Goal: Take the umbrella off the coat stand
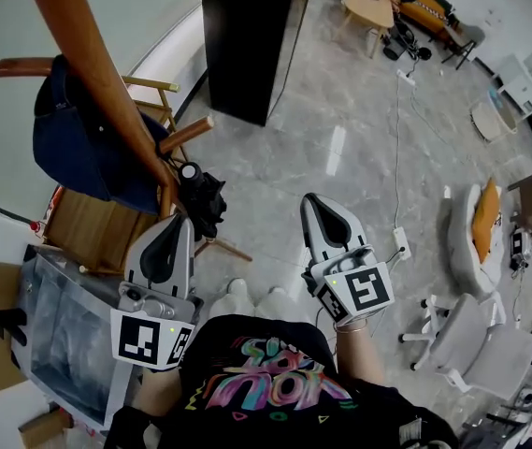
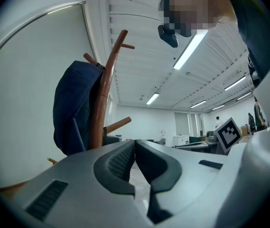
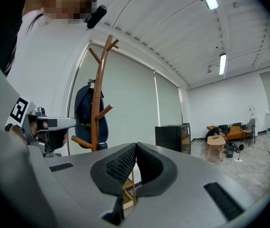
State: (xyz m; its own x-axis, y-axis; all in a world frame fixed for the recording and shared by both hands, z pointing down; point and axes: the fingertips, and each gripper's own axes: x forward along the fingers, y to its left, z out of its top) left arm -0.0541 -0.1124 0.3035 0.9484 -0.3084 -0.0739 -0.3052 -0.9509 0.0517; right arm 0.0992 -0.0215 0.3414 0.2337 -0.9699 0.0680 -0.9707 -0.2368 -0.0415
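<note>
The wooden coat stand [image 1: 97, 59] rises at the left, with a dark blue garment [image 1: 79, 143] hung on it. A black folded umbrella [image 1: 206, 199] hangs low on the stand beside a peg, its round handle end [image 1: 189, 170] on top. My left gripper [image 1: 181, 219] is shut and empty, its tip just short of the umbrella. My right gripper [image 1: 309, 197] is also shut and empty, further right over the floor. In the left gripper view the shut gripper [image 2: 135, 141] points past the stand [image 2: 99, 113]. In the right gripper view the shut gripper [image 3: 135, 146] has the stand [image 3: 97, 103] to its left.
A wooden chair [image 1: 88, 227] stands under the stand, and a clear plastic box [image 1: 60, 325] sits at the lower left. A black cabinet [image 1: 247, 36] stands behind. White chairs [image 1: 471, 325] and a power strip [image 1: 400, 241] lie to the right.
</note>
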